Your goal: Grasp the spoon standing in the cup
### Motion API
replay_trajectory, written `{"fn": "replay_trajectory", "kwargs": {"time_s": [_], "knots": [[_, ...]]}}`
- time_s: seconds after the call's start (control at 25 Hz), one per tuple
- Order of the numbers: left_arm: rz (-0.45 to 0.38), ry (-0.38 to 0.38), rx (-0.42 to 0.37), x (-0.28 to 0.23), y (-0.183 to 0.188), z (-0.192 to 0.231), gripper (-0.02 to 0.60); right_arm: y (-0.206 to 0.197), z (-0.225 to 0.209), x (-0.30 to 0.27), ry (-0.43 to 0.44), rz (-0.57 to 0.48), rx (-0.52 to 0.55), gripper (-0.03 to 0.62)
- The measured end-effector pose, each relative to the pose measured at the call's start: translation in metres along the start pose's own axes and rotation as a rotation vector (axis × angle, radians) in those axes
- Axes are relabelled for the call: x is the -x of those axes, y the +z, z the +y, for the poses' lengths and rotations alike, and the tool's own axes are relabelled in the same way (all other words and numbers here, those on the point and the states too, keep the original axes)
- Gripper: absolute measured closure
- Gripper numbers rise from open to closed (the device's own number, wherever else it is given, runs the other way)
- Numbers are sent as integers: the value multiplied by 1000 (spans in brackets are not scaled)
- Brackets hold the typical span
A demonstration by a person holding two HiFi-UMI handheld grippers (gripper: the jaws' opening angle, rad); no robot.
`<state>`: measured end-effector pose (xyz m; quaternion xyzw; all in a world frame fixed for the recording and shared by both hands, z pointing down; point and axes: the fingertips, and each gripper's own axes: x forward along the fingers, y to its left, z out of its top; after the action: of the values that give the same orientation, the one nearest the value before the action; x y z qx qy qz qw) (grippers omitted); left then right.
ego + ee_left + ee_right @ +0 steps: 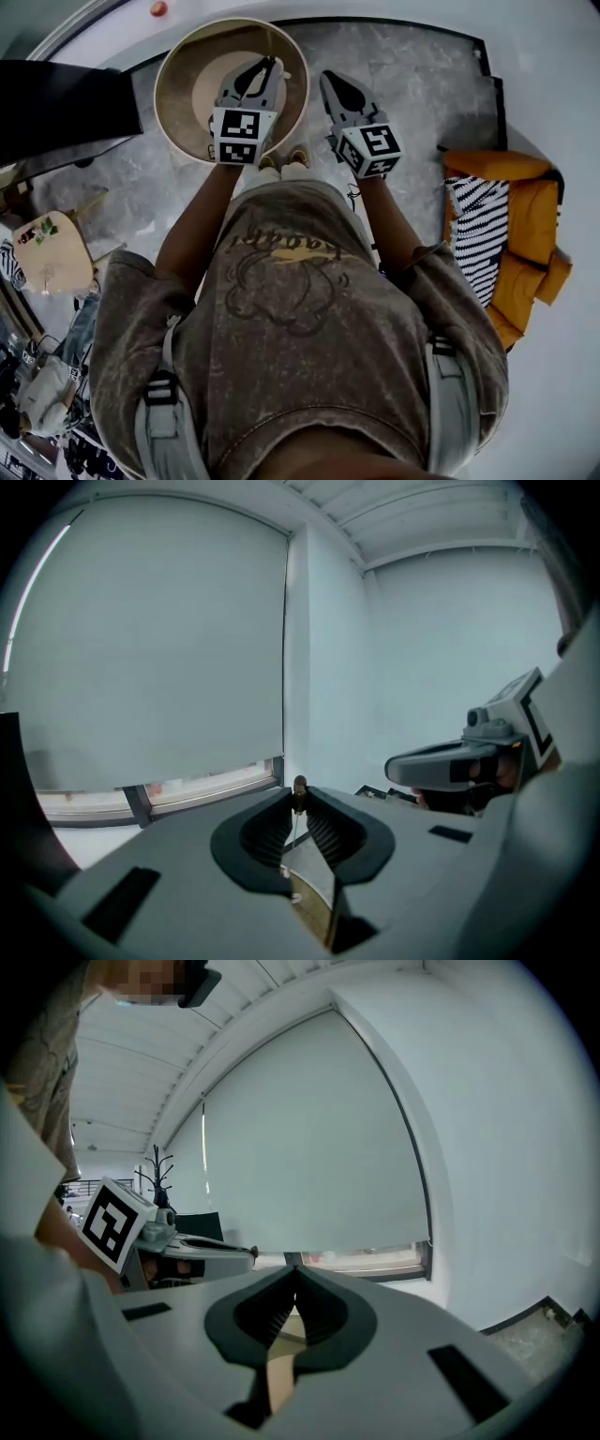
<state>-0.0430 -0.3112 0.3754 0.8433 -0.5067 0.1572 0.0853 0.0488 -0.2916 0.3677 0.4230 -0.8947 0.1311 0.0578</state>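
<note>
Window blind [150, 639] and pale walls form the background. Spoon [299, 786]: a thin stem with a brown end, pinched between the tips of the left claw [299, 797], above the round worktop [183, 66]. Right claw [296, 1271]: tips pressed together, nothing between them, just beside the left. Grey marbled floor [422, 84] below; orange cushions [525, 216] to the person's right.

Round beige table [178, 75], paler disc at its centre, stands on grey mottled floor [422, 84] — on that floor, well right of the table, orange cushions [534, 206] with a black-and-white striped cushion [473, 234] touching them — lower left of the table, a small wooden table [52, 253].
</note>
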Motion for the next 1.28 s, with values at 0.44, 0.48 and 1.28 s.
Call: {"fn": "replay_trajectory", "kwargs": {"time_s": [0.44,0.48,1.28], "knots": [[-66,-12,40,54,30,-4,522,30,24,17,40,-24,13,577],[-71,-12,38,59,32,-3,522,32,29,18,50,-26,20,577],[-181,2,58,95,51,5,522,48,38,26,46,-42,53,577]]}}
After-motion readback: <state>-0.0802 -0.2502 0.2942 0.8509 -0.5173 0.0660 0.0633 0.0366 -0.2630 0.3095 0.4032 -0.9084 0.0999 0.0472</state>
